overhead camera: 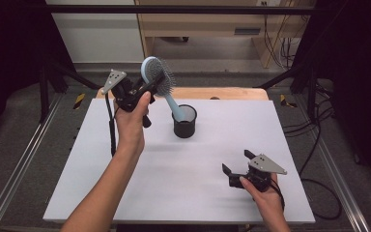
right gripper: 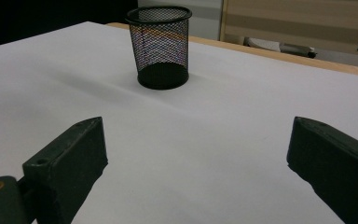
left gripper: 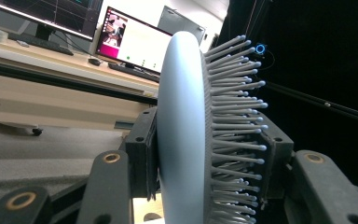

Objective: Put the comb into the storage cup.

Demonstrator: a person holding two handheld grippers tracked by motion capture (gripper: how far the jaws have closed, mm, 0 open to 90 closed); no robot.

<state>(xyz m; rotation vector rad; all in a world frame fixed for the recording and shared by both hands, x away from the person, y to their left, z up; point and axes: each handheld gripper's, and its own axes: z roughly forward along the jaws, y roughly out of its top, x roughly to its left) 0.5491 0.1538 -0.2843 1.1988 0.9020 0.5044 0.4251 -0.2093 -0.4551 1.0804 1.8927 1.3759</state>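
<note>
In the high view, a light-blue hairbrush [overhead camera: 155, 77] is held aloft by the left gripper [overhead camera: 142, 89], above the far half of the white table [overhead camera: 125, 193] and nearer its left edge than its right. The brush head is pinched between the jaws, bristles turned to the right, and the handle slopes down to the rim of a black mesh cup [overhead camera: 184, 121] that stands near the middle of the far edge. Whether the handle tip is already inside the cup or only just at its rim cannot be told from here. The step in hand is judged to be the lowering of the brush, handle first, into the cup. For the next move the handle must be brought upright over the opening and let down before the grip is loosened; a light cup of this kind could be tipped if the handle is pushed against its wall. The right gripper [overhead camera: 235, 163] is rested near the right end of the near edge, its jaws spread with nothing between them.

In the left gripper view, the hairbrush [left gripper: 182, 135] is seen edge-on, its smooth back pressed by one jaw and its bristles pressed by the other, so a firm pinch on the head is shown.

In the right gripper view, the two jaws are seen wide apart over bare table [right gripper: 242, 140], and the mesh cup [right gripper: 161, 46] stands well beyond them, upright.
</note>
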